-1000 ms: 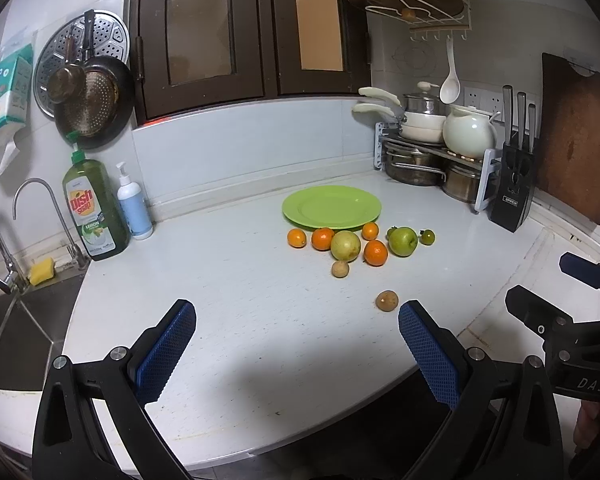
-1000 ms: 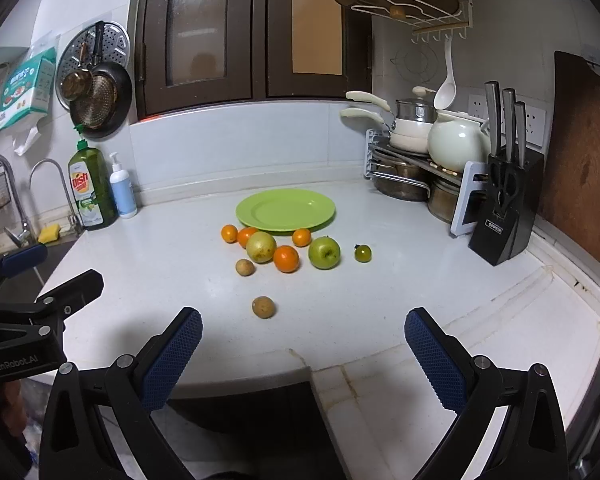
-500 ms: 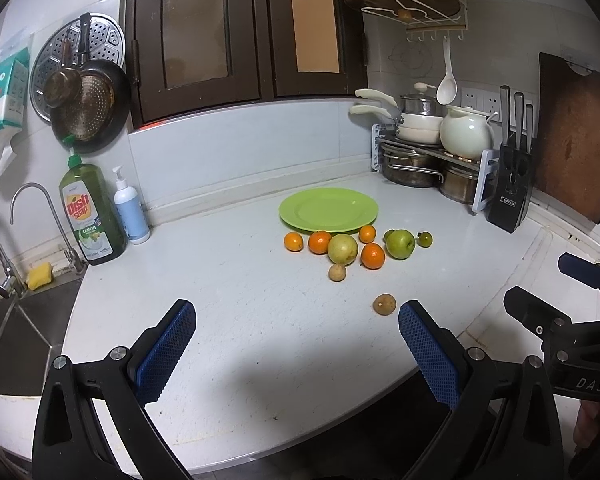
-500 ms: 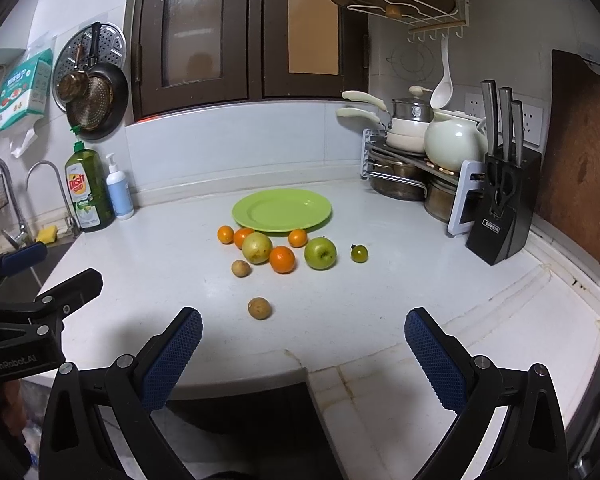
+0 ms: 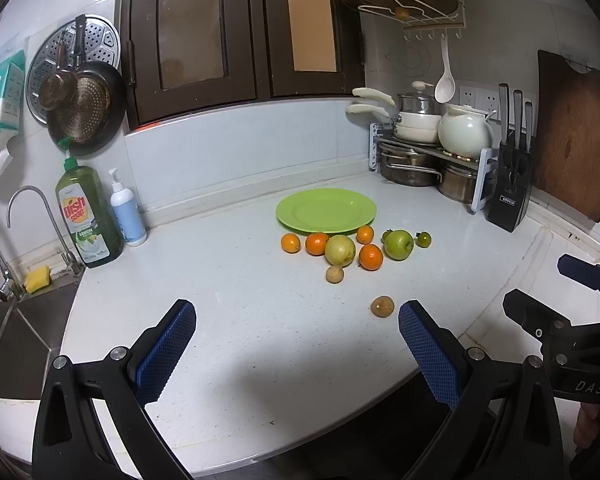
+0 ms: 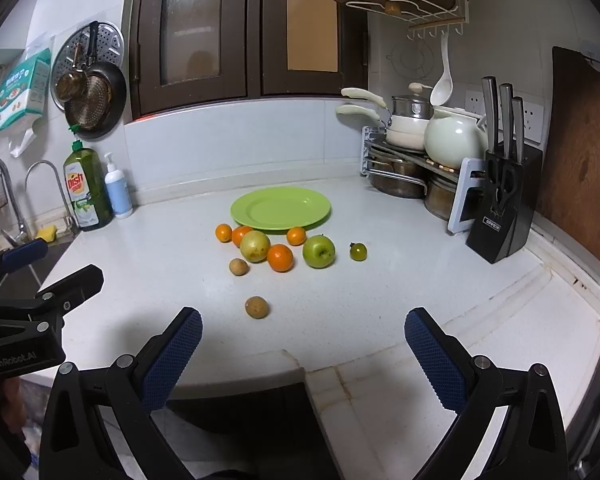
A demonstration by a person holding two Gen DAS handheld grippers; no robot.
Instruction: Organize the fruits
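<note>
The left hand-held gripper (image 5: 296, 334) hovers level over the near edge of the counter (image 5: 228, 280), spread wide and holding nothing. The fruits (image 5: 340, 250) lie beyond, just before the green plate (image 5: 326, 212). The right hand-held gripper (image 6: 302, 338) hovers alongside, equally wide and unladen.

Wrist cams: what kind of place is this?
Almost surely a home kitchen: a white countertop beside a sink with faucet, dish soap, stacked pots on a rack and a knife block.
</note>
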